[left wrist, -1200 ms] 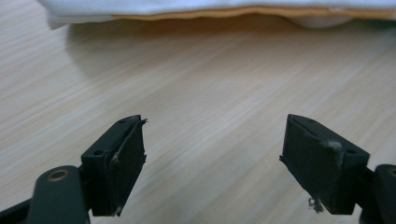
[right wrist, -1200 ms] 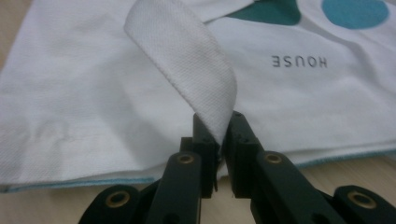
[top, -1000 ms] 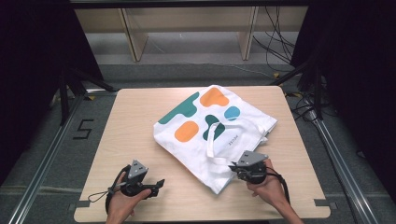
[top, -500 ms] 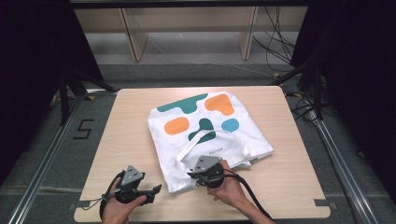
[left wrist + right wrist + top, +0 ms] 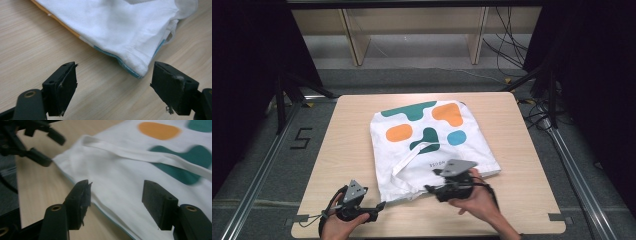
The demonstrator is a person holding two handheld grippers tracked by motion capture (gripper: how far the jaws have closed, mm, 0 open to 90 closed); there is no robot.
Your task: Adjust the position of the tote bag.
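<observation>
The tote bag (image 5: 432, 145) now lies swung round, its printed end toward twelve o'clock. The right gripper (image 5: 432, 189), jaws just opened and off the cloth, sits by its six o'clock edge.

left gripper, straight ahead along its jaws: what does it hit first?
Probably the near corner of the white tote bag. It lies on the table just beyond the open left gripper; the bag's hem looks slightly right of center, though depth is unclear.
</observation>
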